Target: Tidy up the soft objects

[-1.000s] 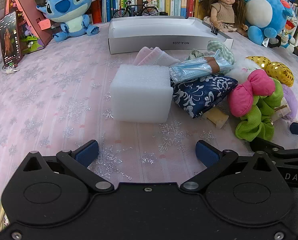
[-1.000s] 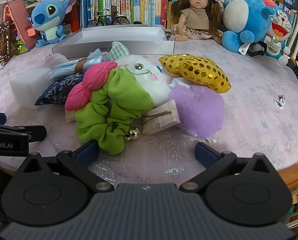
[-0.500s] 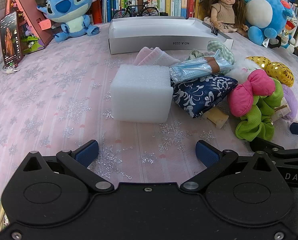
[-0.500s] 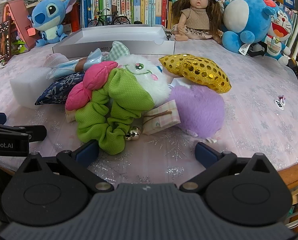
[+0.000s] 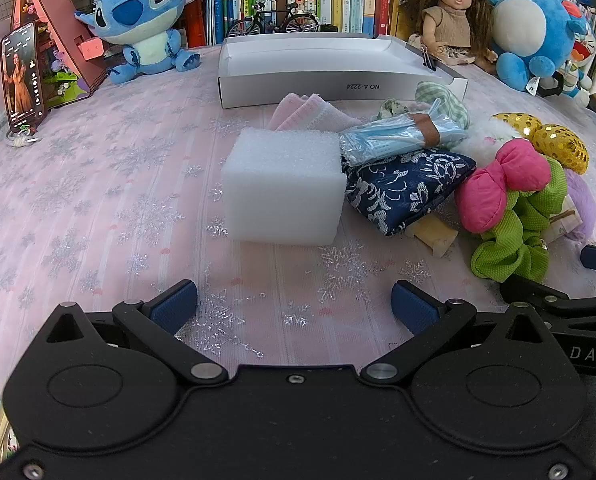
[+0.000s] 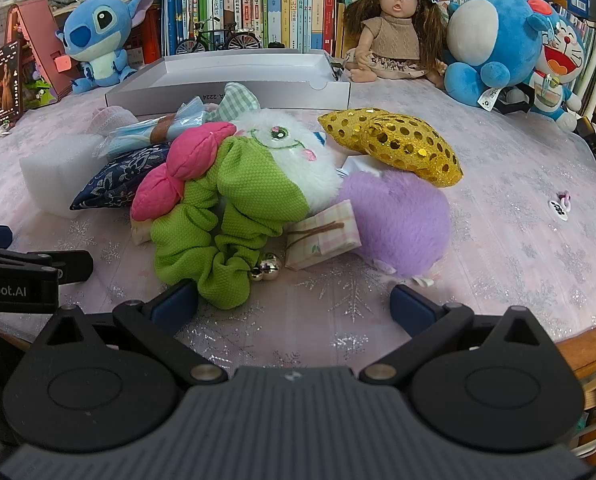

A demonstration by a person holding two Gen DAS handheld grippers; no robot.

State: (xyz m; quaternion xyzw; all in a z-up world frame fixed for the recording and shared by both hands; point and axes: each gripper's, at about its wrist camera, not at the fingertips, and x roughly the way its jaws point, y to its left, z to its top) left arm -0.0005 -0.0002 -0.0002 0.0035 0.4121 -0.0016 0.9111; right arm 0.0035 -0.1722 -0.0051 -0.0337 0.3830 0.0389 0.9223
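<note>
Holding both grippers low at the surface's near edge, jaws apart and empty: left gripper, right gripper.

Foam block: mid-surface, long axis across your left view, touching the blue pouch.

Green scrunchie: tangled under the pink bow.

Risk: lifting 1 may drag its neighbours off the pile.
</note>
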